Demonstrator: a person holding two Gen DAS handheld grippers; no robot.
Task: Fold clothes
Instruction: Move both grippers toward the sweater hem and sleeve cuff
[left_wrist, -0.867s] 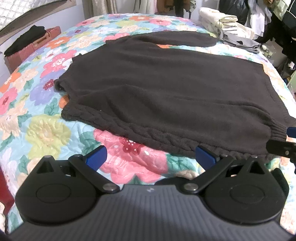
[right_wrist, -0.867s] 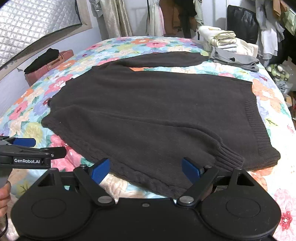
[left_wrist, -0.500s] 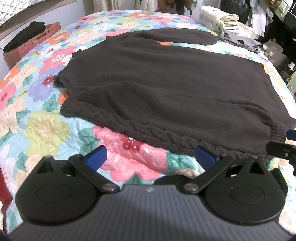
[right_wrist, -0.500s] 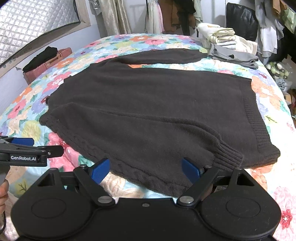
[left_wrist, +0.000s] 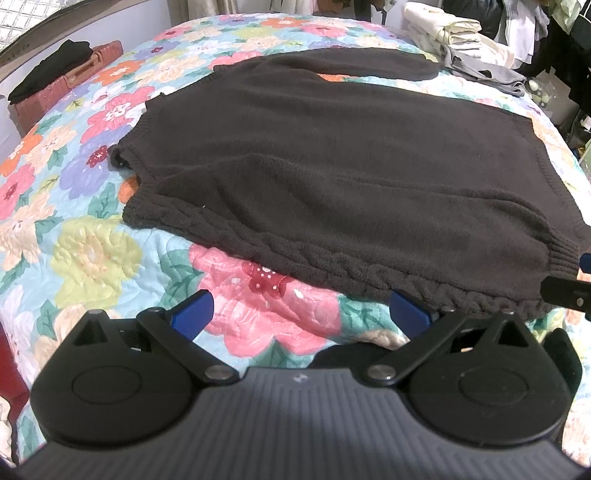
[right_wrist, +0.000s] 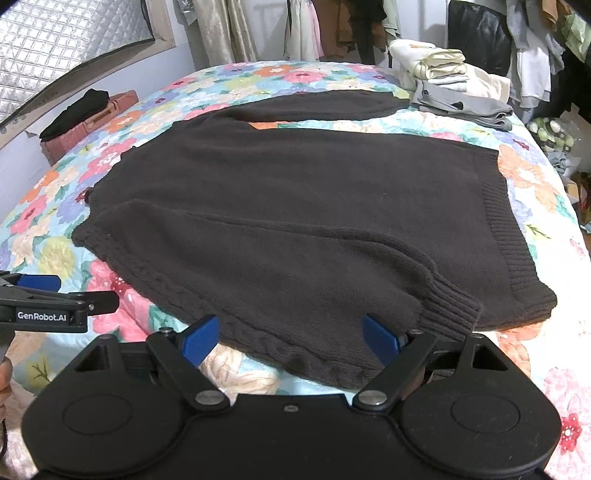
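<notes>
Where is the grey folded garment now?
In the right wrist view, the grey folded garment lies far right on the floral quilt, beside the cream clothes stack.

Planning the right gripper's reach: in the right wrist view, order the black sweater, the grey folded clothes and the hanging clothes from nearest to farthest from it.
1. Black sweater: spread on the bed, its near edge between the open jaws.
2. Grey folded clothes: far right of the bed.
3. Hanging clothes: behind the bed.

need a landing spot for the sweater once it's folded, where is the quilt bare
Bare floral quilt shows between the dark brown sweater and the pink suitcase, and along the near edge under the open left tongs. A narrower strip borders the ribbed hem. The far right corner is crowded with folded clothes.
</notes>
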